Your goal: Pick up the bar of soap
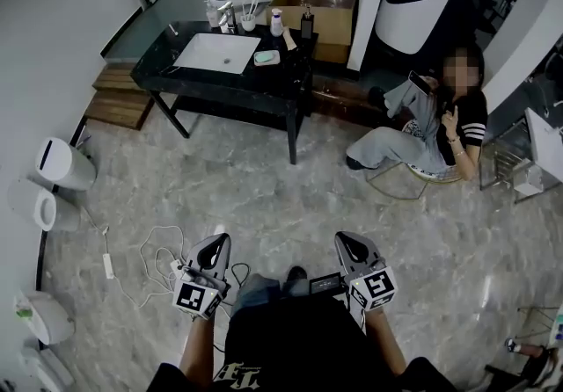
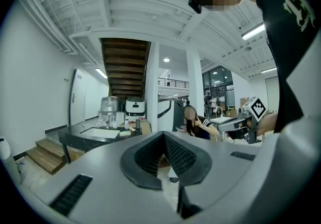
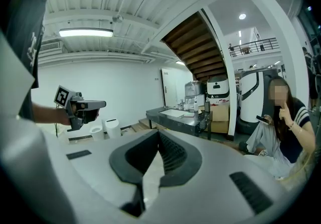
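Head view has the bar of soap (image 1: 266,57), pale green, sitting on the black table (image 1: 167,67) just right of the white sink basin (image 1: 215,54), with a couple of bottles (image 1: 276,24) close behind it. Both grippers are well back from it over the marble floor (image 1: 264,197). The left gripper (image 1: 214,250) and right gripper (image 1: 354,248) each have their jaws pressed together on nothing. A person (image 1: 431,131) sits off to the table's right.

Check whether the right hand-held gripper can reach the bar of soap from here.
Probably not yet. The right hand-held gripper sits close to the person's body, and a stretch of floor separates it from the black table where the bar of soap lies. Nothing blocks the path; stepping closer should do.
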